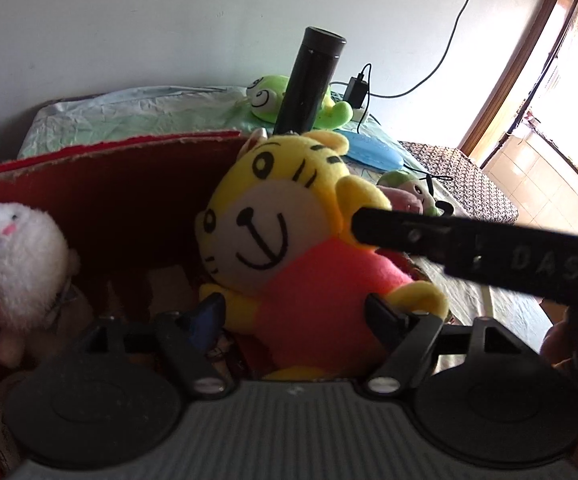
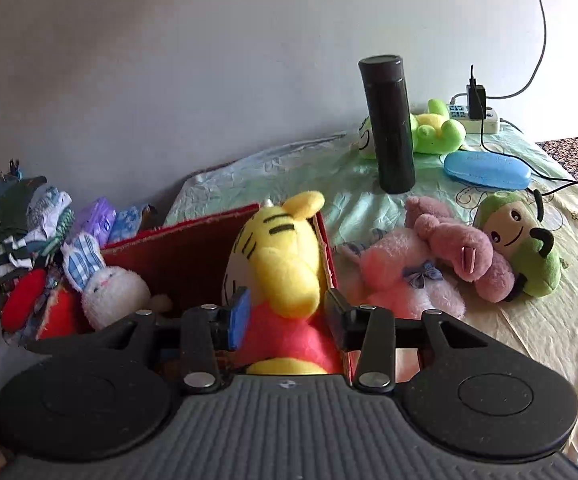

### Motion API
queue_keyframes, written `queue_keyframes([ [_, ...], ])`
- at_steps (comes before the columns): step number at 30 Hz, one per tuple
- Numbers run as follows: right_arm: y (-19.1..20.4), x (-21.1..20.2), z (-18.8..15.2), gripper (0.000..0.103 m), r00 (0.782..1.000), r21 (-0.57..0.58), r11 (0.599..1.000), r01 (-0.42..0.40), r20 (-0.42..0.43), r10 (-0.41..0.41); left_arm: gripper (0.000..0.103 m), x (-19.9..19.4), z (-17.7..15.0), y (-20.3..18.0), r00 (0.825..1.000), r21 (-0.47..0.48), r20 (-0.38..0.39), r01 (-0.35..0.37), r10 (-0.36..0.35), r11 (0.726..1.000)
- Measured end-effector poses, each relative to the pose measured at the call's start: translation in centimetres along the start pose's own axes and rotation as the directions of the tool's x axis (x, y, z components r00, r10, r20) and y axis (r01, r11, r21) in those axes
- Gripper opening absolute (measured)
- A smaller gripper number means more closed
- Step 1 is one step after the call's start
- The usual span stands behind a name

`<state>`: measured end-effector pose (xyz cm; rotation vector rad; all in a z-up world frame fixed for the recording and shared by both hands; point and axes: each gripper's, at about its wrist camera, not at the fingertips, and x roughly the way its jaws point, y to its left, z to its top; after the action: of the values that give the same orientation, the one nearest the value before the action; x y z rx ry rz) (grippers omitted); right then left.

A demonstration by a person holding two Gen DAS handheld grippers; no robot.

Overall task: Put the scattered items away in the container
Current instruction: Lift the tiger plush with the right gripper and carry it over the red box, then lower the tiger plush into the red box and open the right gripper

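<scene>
A yellow tiger plush [image 1: 285, 240] in a pink shirt hangs over the red box [image 1: 109, 184]. My right gripper [image 2: 289, 316] is shut on the tiger's ear and head [image 2: 285, 264]; one right finger crosses the left wrist view [image 1: 469, 252]. My left gripper [image 1: 301, 316] is open around the tiger's body, fingers apart on either side. A white bunny plush [image 1: 13, 264] leans in the box's left side, also in the right wrist view [image 2: 109, 292]. The red box [image 2: 177, 248] sits on the bed.
On the bed lie a pink plush [image 2: 421, 268], a green bee plush [image 2: 521, 248], a green frog plush [image 2: 437, 128], a blue case [image 2: 485, 170] and an upright black flask [image 2: 389, 124]. A power strip with charger [image 2: 477, 112] sits by the wall. Folded clothes [image 2: 29, 224] lie left of the box.
</scene>
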<state>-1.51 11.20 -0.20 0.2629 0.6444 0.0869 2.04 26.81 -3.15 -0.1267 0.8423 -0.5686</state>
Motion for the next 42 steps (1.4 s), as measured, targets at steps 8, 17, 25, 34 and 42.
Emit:
queue_keyframes([
  [8,0.5,0.9,-0.2,0.033,1.0,-0.021,1.0,-0.023,-0.016,0.022,0.084,0.4,-0.1,-0.1,1.0,-0.007,-0.013,-0.015,0.015,1.0],
  [17,0.4,2.2,-1.1,0.034,0.997,-0.056,0.998,0.015,-0.07,-0.019,0.087,1.1,-0.2,-0.1,0.999,-0.014,-0.02,-0.032,0.032,0.999],
  [25,0.2,2.5,-1.2,0.034,0.999,-0.062,0.998,-0.001,-0.044,-0.002,0.087,1.2,-0.3,-0.7,0.998,0.02,-0.008,-0.068,0.068,0.997],
  [34,0.0,2.6,-1.0,0.032,0.999,-0.06,0.998,-0.01,-0.054,0.007,0.092,0.3,0.1,-1.4,0.988,0.033,-0.029,-0.152,0.153,0.988],
  [42,0.0,2.5,-1.1,0.025,0.999,-0.067,0.998,0.015,-0.044,-0.018,0.099,0.9,-0.1,-1.1,0.98,-0.015,-0.071,-0.188,0.186,0.982],
])
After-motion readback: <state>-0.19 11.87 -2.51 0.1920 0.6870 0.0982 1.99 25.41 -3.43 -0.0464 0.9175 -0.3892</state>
